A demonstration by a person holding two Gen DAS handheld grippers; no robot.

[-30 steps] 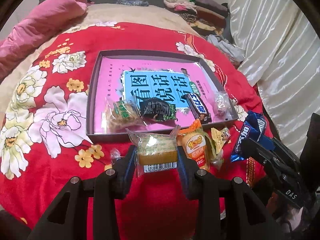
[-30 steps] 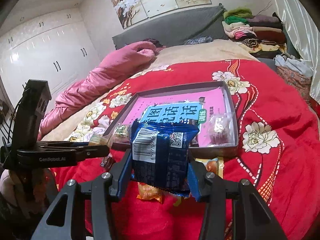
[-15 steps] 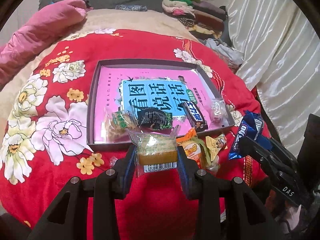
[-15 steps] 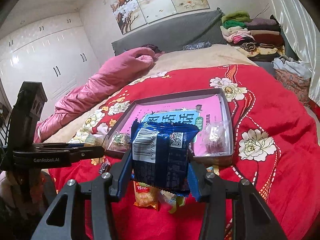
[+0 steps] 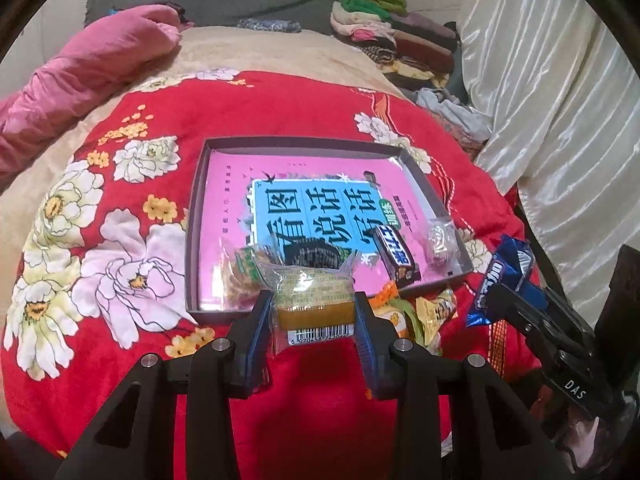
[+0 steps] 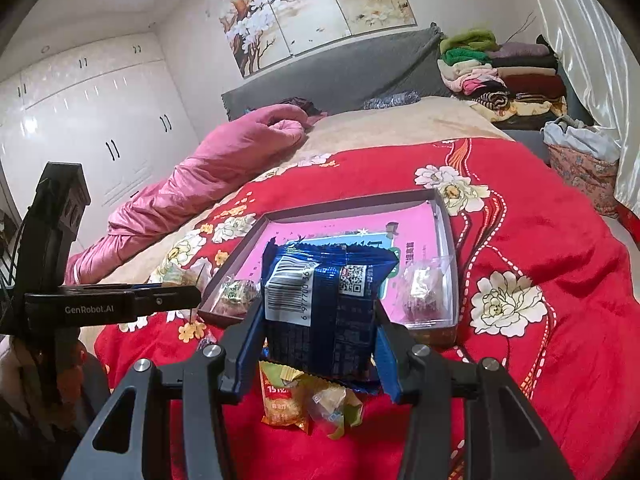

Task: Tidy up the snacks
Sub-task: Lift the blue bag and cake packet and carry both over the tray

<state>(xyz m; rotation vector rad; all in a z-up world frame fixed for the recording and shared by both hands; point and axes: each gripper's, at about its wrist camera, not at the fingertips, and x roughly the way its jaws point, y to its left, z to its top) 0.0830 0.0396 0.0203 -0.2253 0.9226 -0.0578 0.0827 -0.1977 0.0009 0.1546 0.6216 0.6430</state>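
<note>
Left wrist: my left gripper (image 5: pixel 314 312) clamped on clear-wrapped yellow cake (image 5: pixel 314 300), now carried forward from a second ago — cake overlaps near rim of shallow tray (image 5: pixel 194 240). I judge drop into tray close. Chocolate bar (image 5: pixel 396 254) and foil candy (image 5: pixel 438 240) already inside; loose packets (image 5: pixel 416 314) on red blanket (image 5: pixel 120 248) just outside.

Right wrist: my right gripper (image 6: pixel 320 334) squeezing blue cookie pack (image 6: pixel 324 308), raised higher than before — tray rim (image 6: pixel 450 248) beyond, orange packet (image 6: pixel 282 402) below.
</note>
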